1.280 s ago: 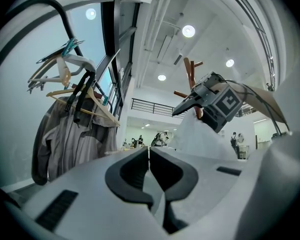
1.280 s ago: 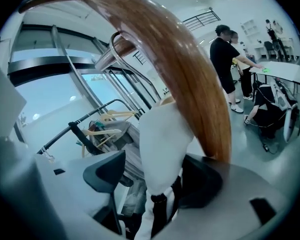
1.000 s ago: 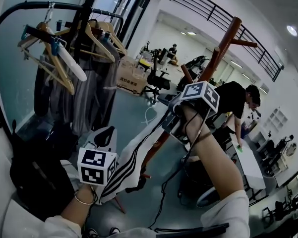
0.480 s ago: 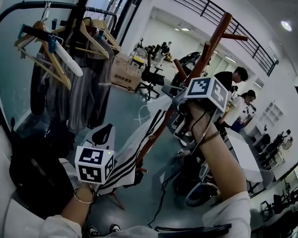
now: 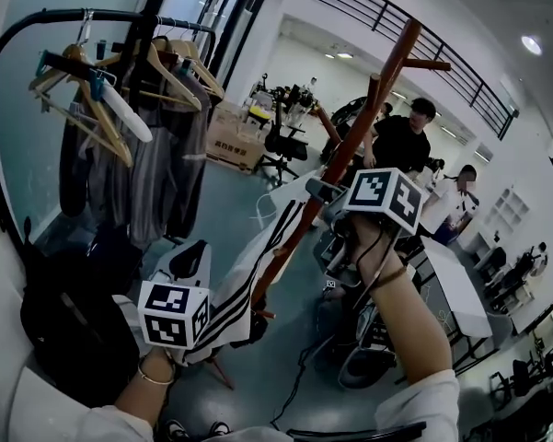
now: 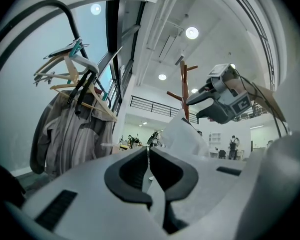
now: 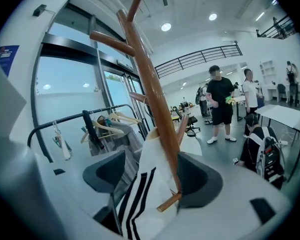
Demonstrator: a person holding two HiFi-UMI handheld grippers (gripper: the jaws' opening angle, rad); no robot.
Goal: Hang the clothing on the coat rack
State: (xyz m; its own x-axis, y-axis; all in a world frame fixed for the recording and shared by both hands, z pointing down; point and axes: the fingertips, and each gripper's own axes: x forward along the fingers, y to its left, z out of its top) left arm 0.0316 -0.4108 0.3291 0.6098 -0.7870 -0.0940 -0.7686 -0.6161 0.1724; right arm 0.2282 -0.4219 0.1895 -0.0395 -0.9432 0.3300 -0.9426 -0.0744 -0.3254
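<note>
One garment (image 5: 244, 279), white with three black stripes, is stretched between the two grippers. Its long axis slants from low at the near left up to the far right, the stripes running along it, close beside the leaning pole of the single wooden rack (image 5: 392, 58).

The left gripper (image 6: 149, 156) has its jaws pressed together on a thin fold of the white cloth at the low end. The right gripper (image 7: 152, 179) is at the high end, its jaws wide apart. The garment and the pole both stand between the pads (image 7: 105, 176): the cloth lies against the right-hand pad and clear of the left-hand one.

The head view shows only the marker cubes, not the jaws. The right gripper view alone shows the pole crossing in front of the cloth, with a short peg (image 7: 168, 202) jutting just below. The left gripper view alone shows the right gripper from underneath, with the rack's top behind it.

At the far left a black rail (image 5: 101, 14) carries several hangers (image 5: 92, 99) and grey clothes. Two people (image 5: 400, 145) stand at the far right.
</note>
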